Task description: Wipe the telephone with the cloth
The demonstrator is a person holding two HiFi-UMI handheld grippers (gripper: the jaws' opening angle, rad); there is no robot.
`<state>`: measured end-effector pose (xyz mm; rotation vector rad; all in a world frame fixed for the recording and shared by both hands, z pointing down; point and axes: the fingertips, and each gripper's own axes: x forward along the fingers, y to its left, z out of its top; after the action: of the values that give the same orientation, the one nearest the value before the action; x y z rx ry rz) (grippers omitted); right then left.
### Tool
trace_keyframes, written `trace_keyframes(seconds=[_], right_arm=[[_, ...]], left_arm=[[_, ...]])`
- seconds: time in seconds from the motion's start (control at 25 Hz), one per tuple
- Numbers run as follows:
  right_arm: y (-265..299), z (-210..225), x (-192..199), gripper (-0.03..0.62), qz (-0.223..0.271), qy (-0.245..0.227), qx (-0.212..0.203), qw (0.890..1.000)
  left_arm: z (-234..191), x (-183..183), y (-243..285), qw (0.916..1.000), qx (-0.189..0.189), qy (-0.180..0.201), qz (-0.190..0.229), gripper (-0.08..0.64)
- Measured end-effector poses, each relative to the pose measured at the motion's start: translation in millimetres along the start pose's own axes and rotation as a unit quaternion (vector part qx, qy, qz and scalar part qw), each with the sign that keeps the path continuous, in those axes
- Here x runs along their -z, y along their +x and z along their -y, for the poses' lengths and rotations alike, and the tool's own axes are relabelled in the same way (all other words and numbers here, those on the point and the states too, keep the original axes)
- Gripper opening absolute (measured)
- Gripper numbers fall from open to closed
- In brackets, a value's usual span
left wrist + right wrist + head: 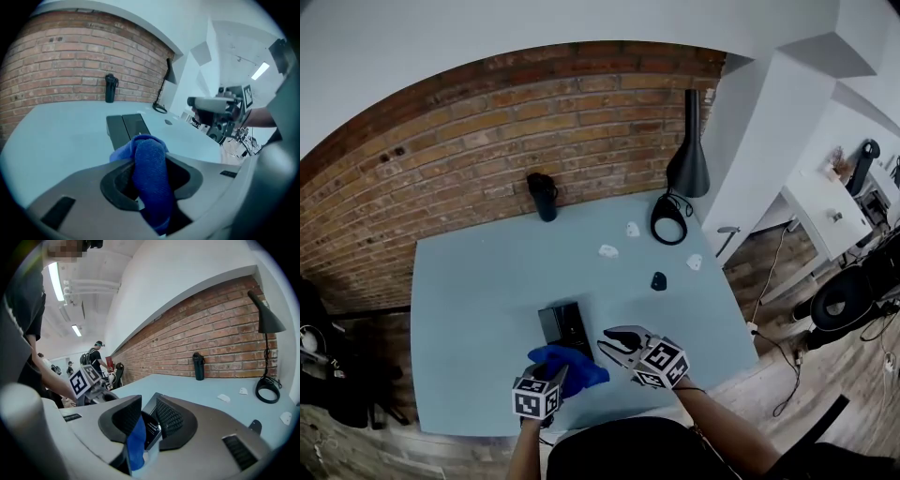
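Left gripper: fingers pinching blue cloth, bunched as a wiping pad | right gripper: fingers slightly spread, cloth edge between, apparently unclamped | telephone: flat on worktop, just beyond cloth.

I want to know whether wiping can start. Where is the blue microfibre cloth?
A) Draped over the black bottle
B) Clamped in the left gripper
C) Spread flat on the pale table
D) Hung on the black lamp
B: the left gripper view shows the blue microfibre cloth bunched between the jaws of the left gripper, close to the flat black telephone.
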<state>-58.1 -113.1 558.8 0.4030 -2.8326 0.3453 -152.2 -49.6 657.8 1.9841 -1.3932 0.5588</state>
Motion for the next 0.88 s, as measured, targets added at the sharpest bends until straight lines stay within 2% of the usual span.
trace_keyframes(seconds=[0.16,0.32,0.44,0.56,0.68,0.8,0.88], right_arm=[[-5.2,9.6,1.4,0.112,0.011,0.012,0.022,1.0],[-10.1,13.5,-4.8,0.112,0.022,0.009,0.034,0.999],[-12.8,18.8,-13.3,0.112,0.028,0.005,0.042,0.999],[-15.6,21.2,-15.3,0.112,0.029,0.004,0.049,0.998],[-18.7,18.3,-15.0,0.112,0.026,0.002,0.051,0.998],[-23.7,17.2,-14.0,0.112,0.023,0.003,0.053,0.998],[-25.7,16.9,-11.1,0.112,0.021,0.008,0.055,0.998]], left_arm=[[-22.5,-70.1,-24.9,0.9975,-0.028,0.022,0.061,0.146],[-22.6,-127.0,-9.7,0.9949,-0.029,0.055,0.08,0.146],[-15.4,-144.6,28.9,0.9961,-0.013,0.068,0.054,0.146],[-9.4,-125.4,77.2,0.997,0.004,0.077,-0.008,0.146],[-9.9,-103.0,105.5,0.998,0.015,0.048,-0.037,0.146],[-15.5,-105.4,109.7,0.999,0.034,-0.016,-0.024,0.144],[-16.8,-107.1,110.4,0.9978,0.05,-0.037,-0.025,0.144]])
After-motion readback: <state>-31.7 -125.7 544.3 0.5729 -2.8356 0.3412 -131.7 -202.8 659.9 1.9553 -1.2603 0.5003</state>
